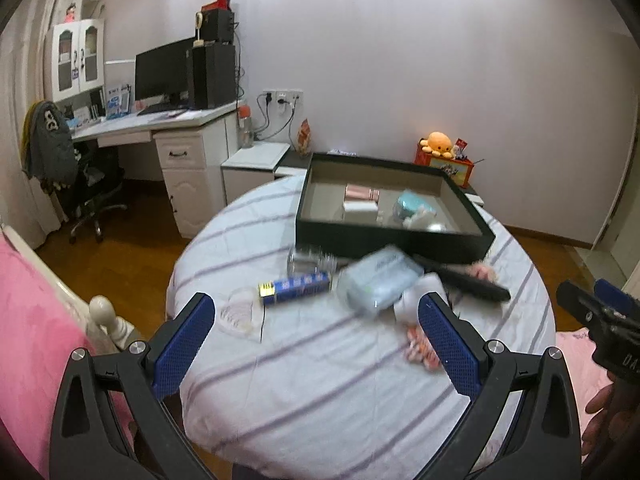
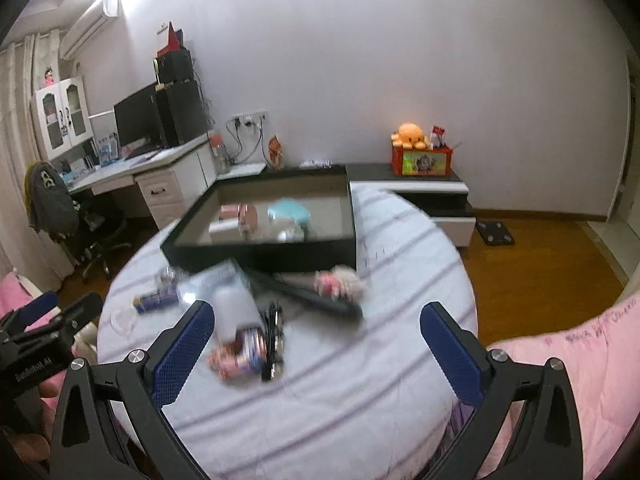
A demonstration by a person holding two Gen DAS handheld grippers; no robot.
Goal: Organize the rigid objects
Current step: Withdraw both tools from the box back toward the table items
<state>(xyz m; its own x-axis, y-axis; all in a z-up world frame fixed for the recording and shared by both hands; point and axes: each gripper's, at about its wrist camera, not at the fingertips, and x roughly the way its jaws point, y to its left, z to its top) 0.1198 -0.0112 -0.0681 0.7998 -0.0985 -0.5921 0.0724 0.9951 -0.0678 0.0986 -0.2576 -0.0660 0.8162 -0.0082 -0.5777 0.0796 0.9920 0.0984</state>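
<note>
- on the round worktop [image 1: 320,380], loose items sit near the black tray [image 1: 394,240]: blue tube [image 1: 294,288], clear packet [image 1: 378,284], black comb [image 1: 468,284].
- left gripper [image 1: 316,336] and right gripper [image 2: 318,344] fingers wide apart, holding nothing.
- risk: the crowded pile means a grab could knock neighbours off the edge.

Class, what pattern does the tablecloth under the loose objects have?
Pale cloth with thin dark stripes, clearest in the left wrist view.

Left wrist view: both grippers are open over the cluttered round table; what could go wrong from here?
The loose items by the black tray overlap, so a grasp may drag neighbours. The blue tube could roll off the table. Both views are blurred, so the left gripper or right gripper may misjudge.
</note>
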